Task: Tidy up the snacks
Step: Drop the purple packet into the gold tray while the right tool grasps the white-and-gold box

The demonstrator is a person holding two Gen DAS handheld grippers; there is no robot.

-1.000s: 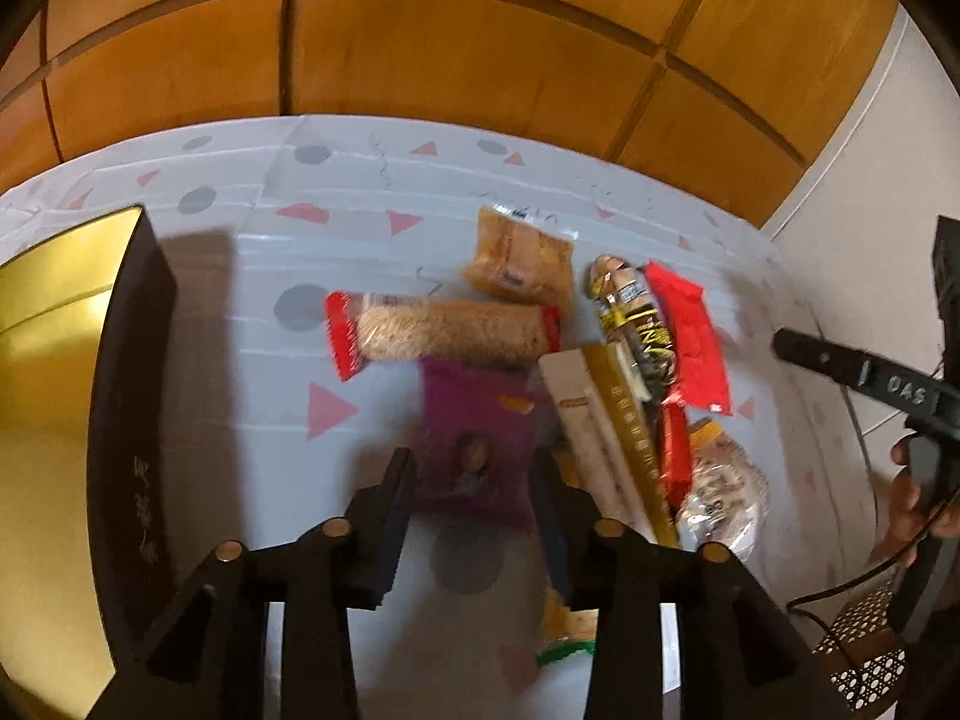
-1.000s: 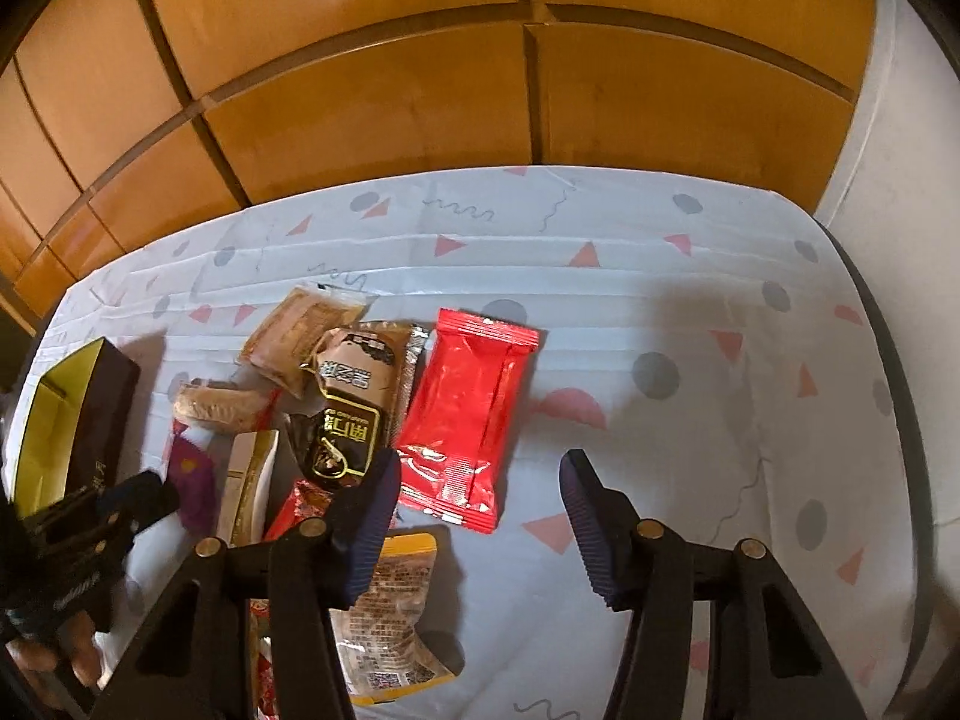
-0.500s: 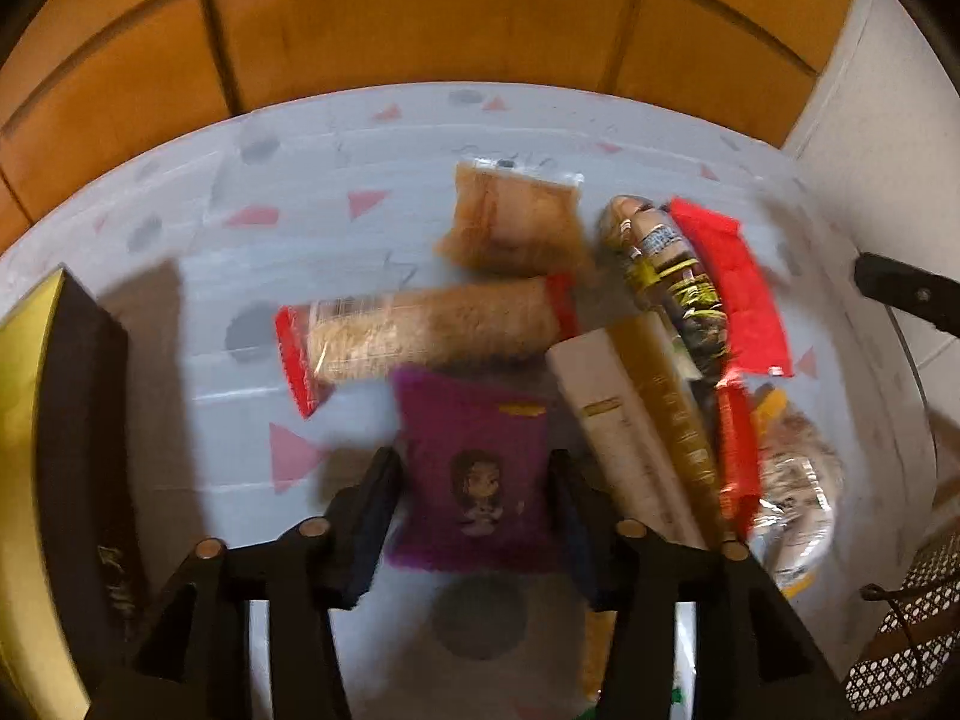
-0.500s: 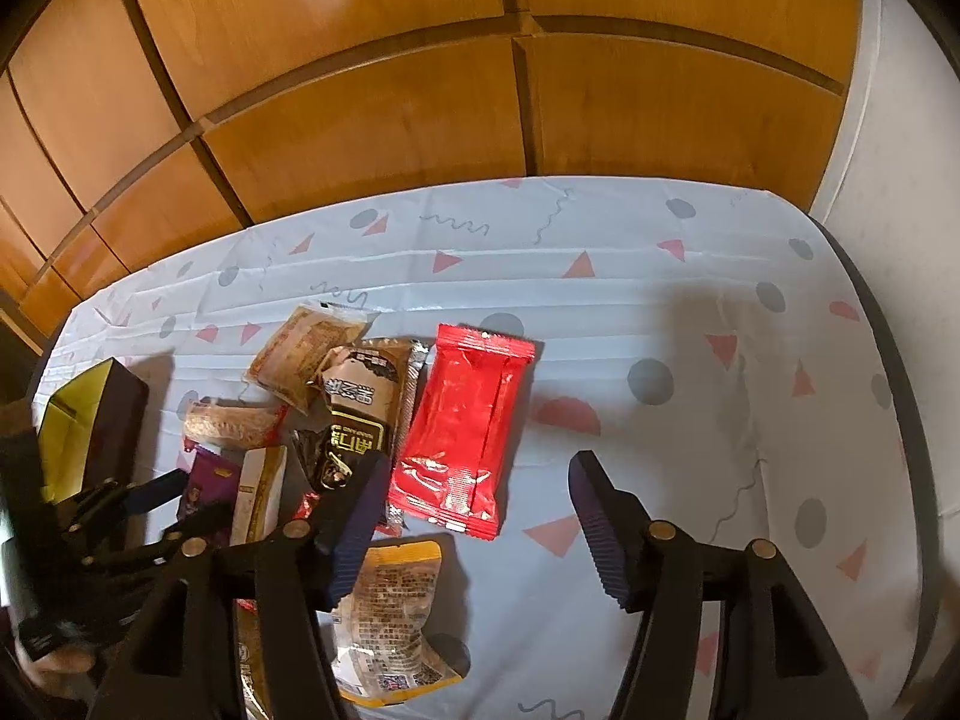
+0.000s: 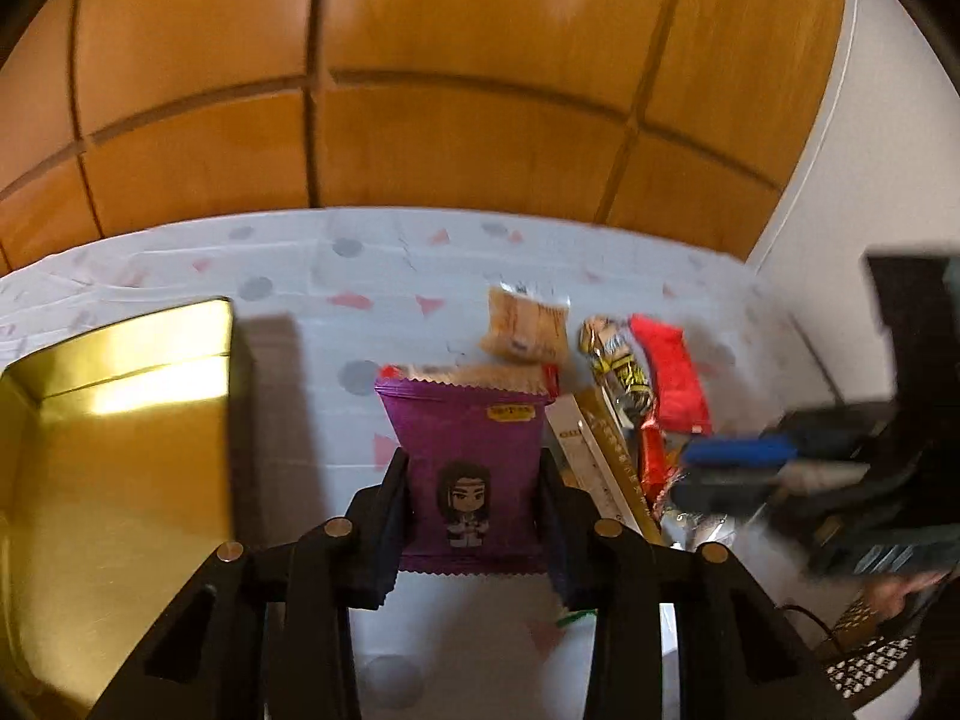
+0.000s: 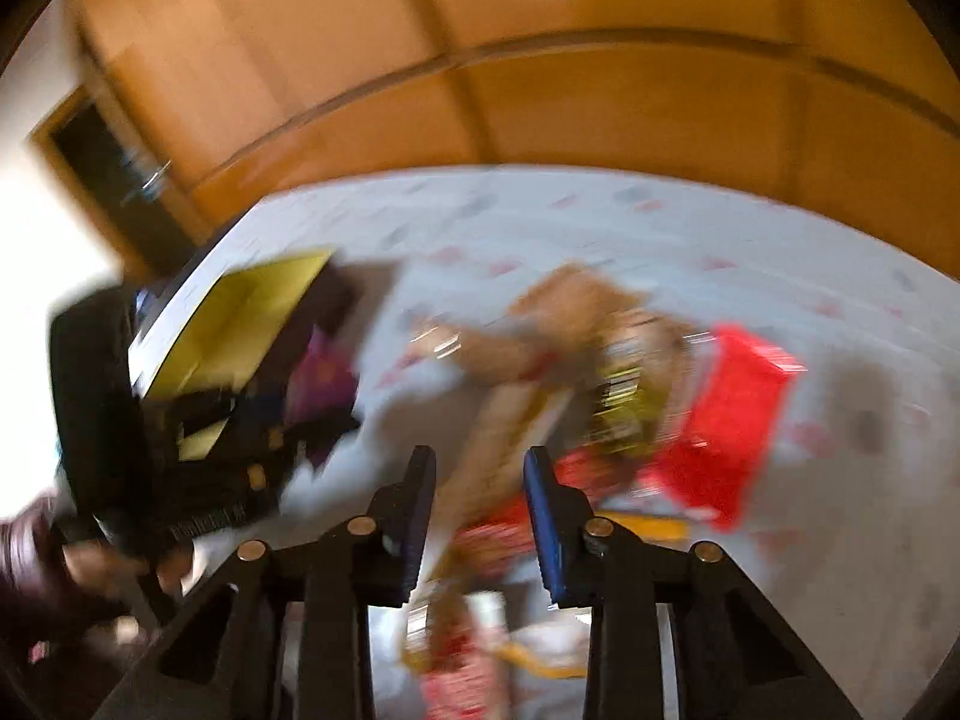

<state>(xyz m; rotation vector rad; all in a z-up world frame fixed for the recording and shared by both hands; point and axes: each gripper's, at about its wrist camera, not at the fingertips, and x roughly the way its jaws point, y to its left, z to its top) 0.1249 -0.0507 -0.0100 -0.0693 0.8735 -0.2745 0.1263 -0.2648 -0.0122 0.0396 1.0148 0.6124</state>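
A purple snack packet [image 5: 462, 432] with a cartoon figure stands upright above the table, and my left gripper [image 5: 474, 468] is closing on it, pads against its two sides. To the left, an open gold-lined box [image 5: 120, 420] lies close by. My right gripper [image 6: 480, 468] is closing over the snack pile, and a long cream and gold packet [image 6: 498, 432] fills the gap between its blue pads. The right wrist view is heavily blurred. That packet [image 5: 594, 444] also shows in the left wrist view, next to the right gripper [image 5: 732, 468].
More snacks lie on the patterned tablecloth [image 5: 300, 276]: a tan packet [image 5: 528, 330], a black and yellow packet [image 5: 618, 360], a red packet [image 5: 669, 372]. Wooden wall panels rise behind the table. A person's hand shows at the right edge.
My left gripper has taken hold of the purple packet and lifted it off the cloth toward the gold box. My right gripper swung left over the pile and its jaws narrowed around the cream and gold packet.
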